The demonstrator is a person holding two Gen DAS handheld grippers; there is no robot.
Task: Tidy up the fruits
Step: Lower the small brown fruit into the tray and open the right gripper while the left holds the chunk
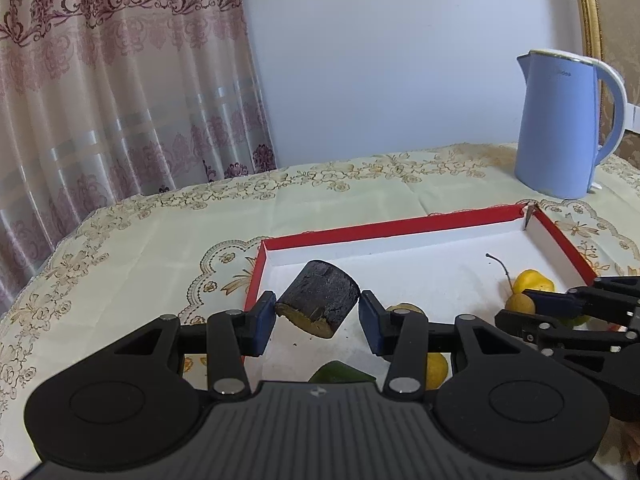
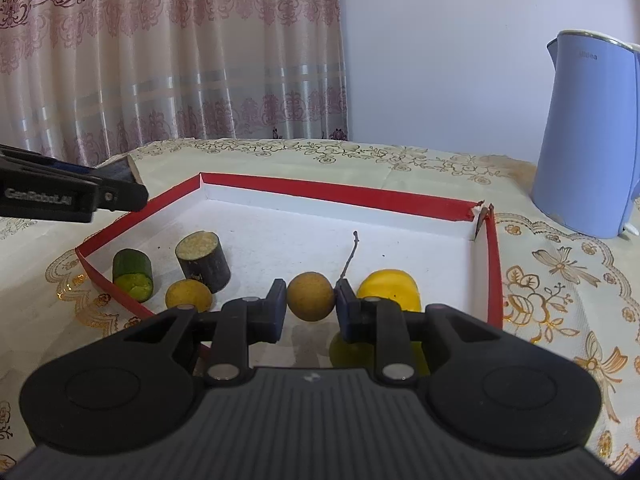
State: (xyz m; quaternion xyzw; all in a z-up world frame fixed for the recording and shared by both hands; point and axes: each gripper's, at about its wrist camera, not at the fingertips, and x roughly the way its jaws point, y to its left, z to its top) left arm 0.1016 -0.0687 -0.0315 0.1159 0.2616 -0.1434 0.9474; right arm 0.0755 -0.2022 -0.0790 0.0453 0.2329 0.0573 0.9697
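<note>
A round tan longan fruit (image 2: 311, 297) sits clamped in the right gripper (image 2: 311, 307) over the red-rimmed white cardboard tray (image 2: 340, 192), while only the left wrist view shows the left gripper (image 1: 318, 316) spread around a tilted dark sugarcane chunk (image 1: 318, 302), its left pad touching.

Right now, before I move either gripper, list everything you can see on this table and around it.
tray: one, red rim, white inside, on the tablecloth
dark cane piece: one, near-black skin, upright in the tray's left part
green cane piece: one, lying by the tray's left rim
small yellow fruit: one, beside the dark piece
stemmed tan fruit: one, between the right gripper's fingers
large yellow fruit: one, right part of the tray
kettle: one, pale blue, behind the tray
tablecloth: cream, gold flowers
curtain: pink patterned, behind the table
left gripper: open, above the tray
right gripper: shut on the tan fruit
</note>
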